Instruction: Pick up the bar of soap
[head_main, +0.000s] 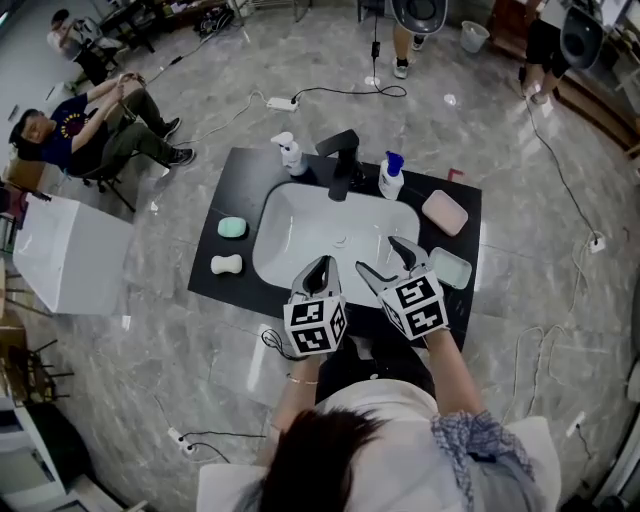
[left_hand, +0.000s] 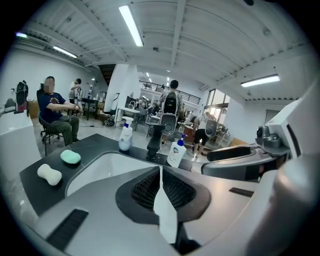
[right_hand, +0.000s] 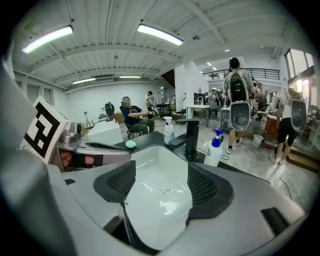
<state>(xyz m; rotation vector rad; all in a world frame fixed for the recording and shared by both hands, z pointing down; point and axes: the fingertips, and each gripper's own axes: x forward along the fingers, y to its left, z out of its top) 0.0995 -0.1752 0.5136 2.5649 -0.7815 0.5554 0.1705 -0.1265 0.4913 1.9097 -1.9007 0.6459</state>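
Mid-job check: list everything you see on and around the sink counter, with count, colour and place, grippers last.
counter: one, black, on the marble floor
sink: one, white, set into the counter
faucet: one, black, behind the sink
white pump bottle: one, left of the faucet
blue-pump bottle: one, white, right of the faucet
green soap bar: one, counter's left side
white soap bar: one, just nearer than the green one
pink soap bar: one, counter's right side
soap dish: one, pale, empty, right front
seated person: one, dark shirt, far left
left gripper: grey, jaws together, empty, sink's near edge
right gripper: grey, jaws apart, empty, over the sink
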